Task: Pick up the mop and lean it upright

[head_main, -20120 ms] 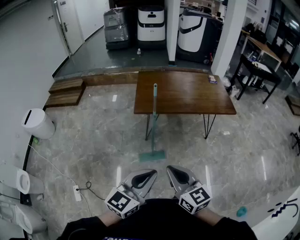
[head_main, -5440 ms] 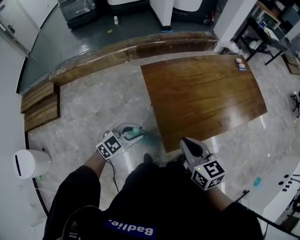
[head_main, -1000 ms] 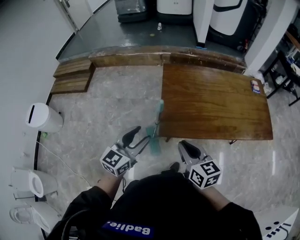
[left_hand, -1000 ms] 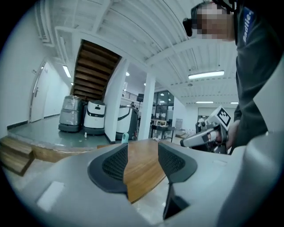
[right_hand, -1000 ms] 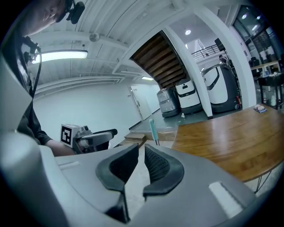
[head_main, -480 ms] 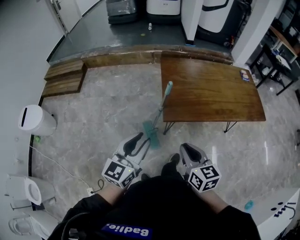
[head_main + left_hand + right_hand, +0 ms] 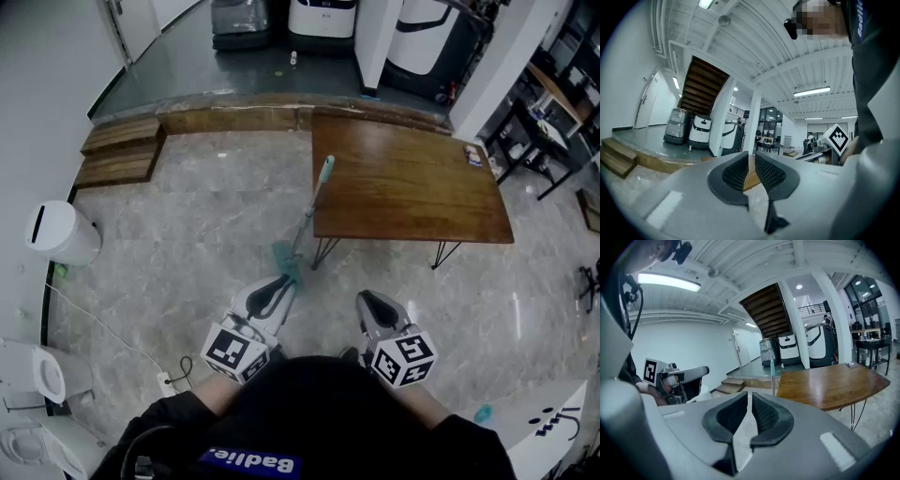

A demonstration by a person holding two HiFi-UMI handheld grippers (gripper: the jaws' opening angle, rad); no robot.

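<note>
Since the mop (image 7: 305,214) is propped on its own, neither tool is needed on it, and both are held low in front of the person's body, short of it.

At far left a white bin (image 7: 58,232) is noted on the floor (image 7: 187,262), well apart from the work.

On the left tool (image 7: 273,296) the jaws are noted closing, with a narrow gap between the pads and nothing between them. It is empty and pointed toward the mop head (image 7: 285,256) just ahead.

The mop is found near the middle. Its head is planted on the floor and its handle is slanted up and to the right, so that the teal grip (image 7: 326,166) is borne by the left edge of the desk (image 7: 412,187). That lean is judged to be what holds it upright, and the task is judged as good as done.

On the right tool (image 7: 377,312) the pads are drawn almost together. Only a slit is seen and nothing is gripped. It is held near the desk's near edge.

Not made out:
- The exact spot where the handle meets the desk, whether on the top or the side.
- The mop, which is not seen at all in the left gripper view.
- The lower handle in the right gripper view, where only the upper shaft (image 7: 772,376) shows above the jaws.
- A small item (image 7: 472,155) at the desk's far right corner, too small to be named.
</note>
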